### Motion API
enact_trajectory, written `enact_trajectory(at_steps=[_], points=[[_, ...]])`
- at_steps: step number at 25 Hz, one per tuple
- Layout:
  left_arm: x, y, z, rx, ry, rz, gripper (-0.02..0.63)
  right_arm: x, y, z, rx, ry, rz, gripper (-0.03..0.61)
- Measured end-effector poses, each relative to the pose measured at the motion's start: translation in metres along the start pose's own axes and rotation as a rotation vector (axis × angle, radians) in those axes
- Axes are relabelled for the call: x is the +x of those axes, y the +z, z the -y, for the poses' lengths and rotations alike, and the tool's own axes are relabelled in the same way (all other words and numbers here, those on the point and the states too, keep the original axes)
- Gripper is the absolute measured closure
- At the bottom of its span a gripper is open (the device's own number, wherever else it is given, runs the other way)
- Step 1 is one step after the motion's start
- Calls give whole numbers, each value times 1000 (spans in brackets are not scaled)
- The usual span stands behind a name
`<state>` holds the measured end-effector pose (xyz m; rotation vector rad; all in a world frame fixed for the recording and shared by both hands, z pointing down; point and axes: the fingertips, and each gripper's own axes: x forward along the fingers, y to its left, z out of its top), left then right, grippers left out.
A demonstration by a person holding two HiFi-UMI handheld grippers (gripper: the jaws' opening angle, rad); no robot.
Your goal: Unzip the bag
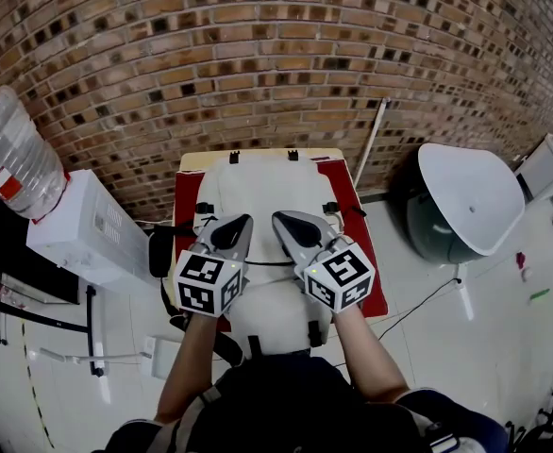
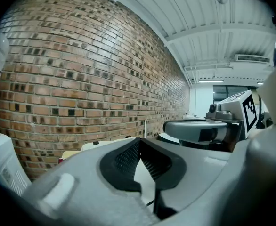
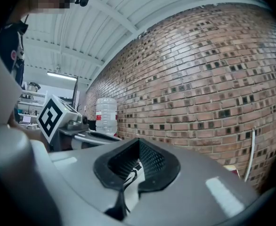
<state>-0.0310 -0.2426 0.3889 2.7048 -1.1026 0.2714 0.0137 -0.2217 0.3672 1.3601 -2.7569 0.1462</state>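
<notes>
Now, a white bag (image 1: 258, 192) lies flat on the red-covered table (image 1: 188, 206) against the brick wall (image 1: 258, 55), with pale floor (image 1: 446, 338) around and a water bottle (image 1: 12, 154) at left. The left gripper (image 1: 246, 219) and right gripper (image 1: 277, 218) hover over the bag's middle, both with tips pressed together on nothing. Their bodies hide the bag's centre, and its zip is hard to make out.

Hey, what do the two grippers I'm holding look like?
Both the left gripper and right gripper have smooth light-grey shells tapering to a point, with black ribbed pads lining the fingers. Each carries a white cube printed with black square markers. The person wears a dark top.
</notes>
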Motion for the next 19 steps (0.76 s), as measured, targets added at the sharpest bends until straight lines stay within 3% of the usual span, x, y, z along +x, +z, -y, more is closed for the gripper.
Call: enact_trajectory(at_steps=[19], points=[[0, 2, 9, -11, -15, 9, 614, -5, 0, 9, 13, -24, 6, 574]])
